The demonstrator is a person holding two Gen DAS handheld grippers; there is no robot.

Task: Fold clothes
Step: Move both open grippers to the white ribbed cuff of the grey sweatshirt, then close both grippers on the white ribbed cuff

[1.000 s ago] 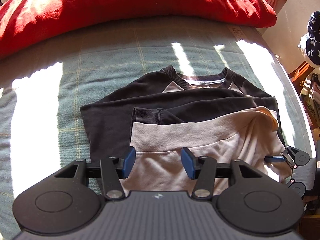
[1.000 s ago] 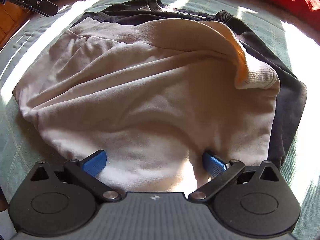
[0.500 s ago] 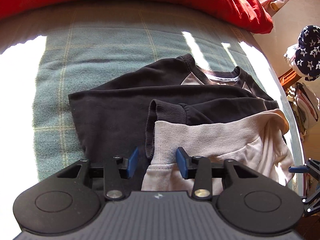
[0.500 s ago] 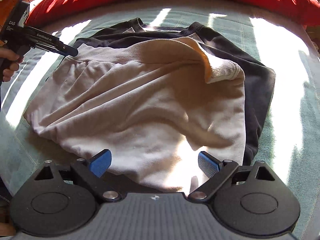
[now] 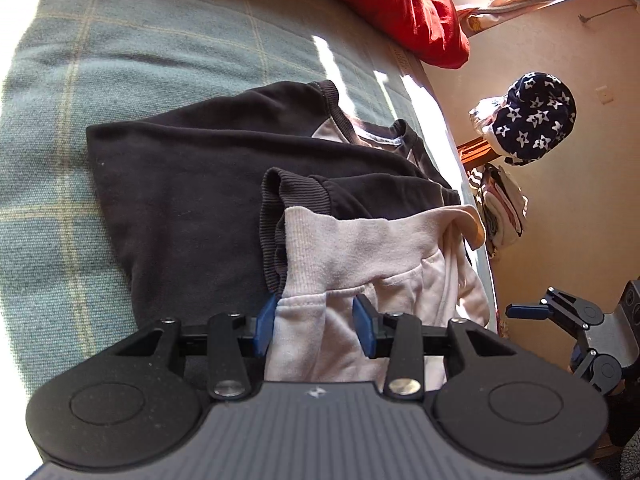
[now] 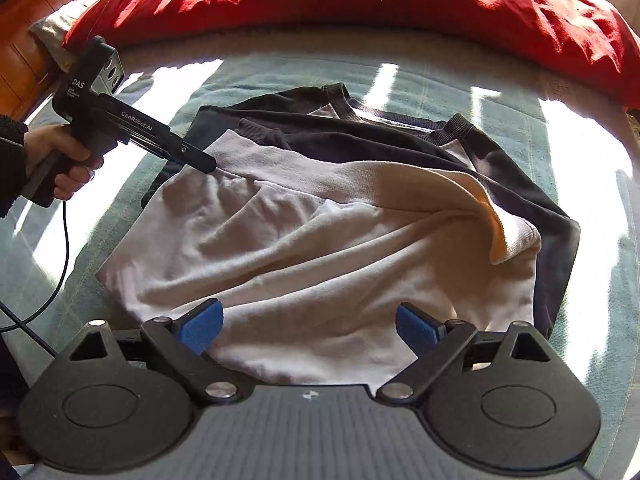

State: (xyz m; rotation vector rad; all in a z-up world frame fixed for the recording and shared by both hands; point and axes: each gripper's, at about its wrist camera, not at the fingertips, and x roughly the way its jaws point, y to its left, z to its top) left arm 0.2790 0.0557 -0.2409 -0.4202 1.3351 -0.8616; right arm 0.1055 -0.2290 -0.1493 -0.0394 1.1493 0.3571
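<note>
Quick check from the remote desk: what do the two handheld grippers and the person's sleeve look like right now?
Both are black tools with blue ribbed finger pads and round discs on each side of a ridged grey body. The left gripper has a pistol-style handle, white "DAS" and "GenRobot.AI" lettering, a grey camera block on top and a thin black cable hanging below. The hand on it wears a dark fleecy sleeve. The right gripper shows silver pivot bolts.

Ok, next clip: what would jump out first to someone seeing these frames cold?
Probably the big red pillow across the head of the bed, bright against the green plaid bedspread. Next, the half-folded black-and-white sweatshirt in the middle, its white body bunched over the dark sleeves. Then the left gripper at the sweatshirt's ribbed hem, white cloth between its blue pads, while the right gripper hovers open above the near edge.
</note>
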